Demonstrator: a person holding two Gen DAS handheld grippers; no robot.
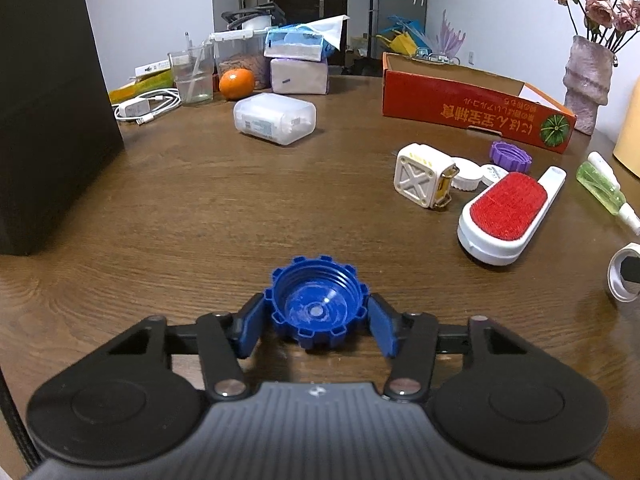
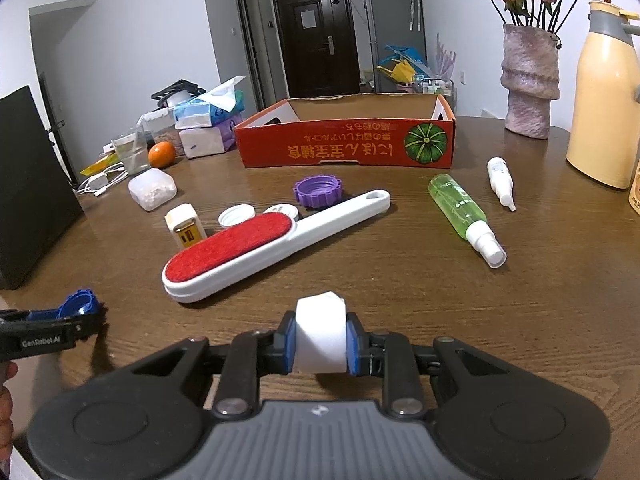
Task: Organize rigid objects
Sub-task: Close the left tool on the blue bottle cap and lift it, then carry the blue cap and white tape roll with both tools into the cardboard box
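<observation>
Far left on the brown wooden counter stands a tall black box, and behind it lie a white charger with its cable, a clear glass, an orange and stacked tissue packs. A translucent plastic container lies on its side in front of them.

Low in the middle of the left wrist view, the left hand-held gripper has its blue pads on either side of a blue ridged cap, which sits open side up on the counter; the pads touch or nearly touch its rim, and I cannot tell whether they press on it.

Further right lie a white square device, two white round lids, a purple ridged cap and a lint brush with a red pad and a white handle. Behind them stands an open orange cardboard box printed with a green pumpkin.

In the right wrist view, the right hand-held gripper is clamped narrowly on a white roll, held just above the counter. Right of the brush lie a green spray bottle and a small white bottle, well apart from the box. At the far right stand a grey vase of dried roses and a cream thermos jug.
</observation>
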